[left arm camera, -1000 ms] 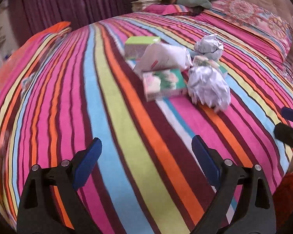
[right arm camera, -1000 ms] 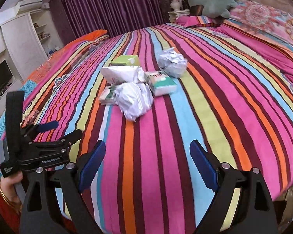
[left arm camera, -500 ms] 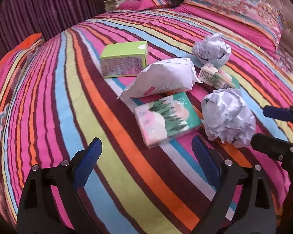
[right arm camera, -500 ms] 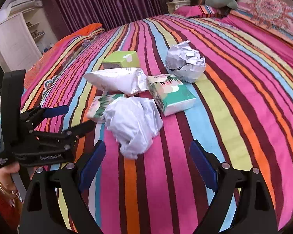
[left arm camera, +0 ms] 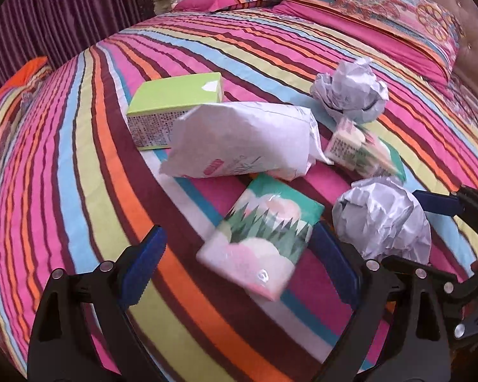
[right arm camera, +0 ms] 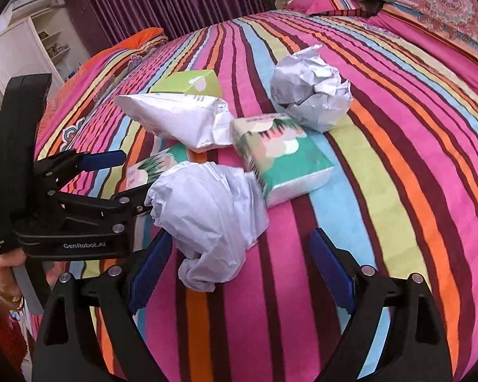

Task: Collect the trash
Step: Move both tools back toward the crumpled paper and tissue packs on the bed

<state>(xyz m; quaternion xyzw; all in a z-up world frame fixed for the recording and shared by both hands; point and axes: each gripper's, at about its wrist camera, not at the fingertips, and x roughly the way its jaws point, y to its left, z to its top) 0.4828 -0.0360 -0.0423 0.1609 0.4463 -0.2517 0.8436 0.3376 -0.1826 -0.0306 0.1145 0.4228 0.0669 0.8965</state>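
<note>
Both tools spread, left tool (left arm camera: 239, 270) over tissue pack (left arm camera: 261, 238), crumpled paper (right arm camera: 207, 210) before right tool (right arm camera: 239, 267)

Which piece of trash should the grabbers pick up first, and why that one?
Probably the right gripper should ease forward and close on the near paper ball. It lies right ahead of the open jaws, closest to that gripper, and nothing is held yet. The left gripper is open over the tissue pack.

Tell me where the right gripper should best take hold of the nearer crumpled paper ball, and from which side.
Probably across the ball's broad middle, coming from above and the near side, where the right gripper already hangs open. The ball is bulky and rounded; its thin twisted tail at the near end would likely slip. The left gripper's fingers sit close on its left, so closing across its width needs care.
</note>
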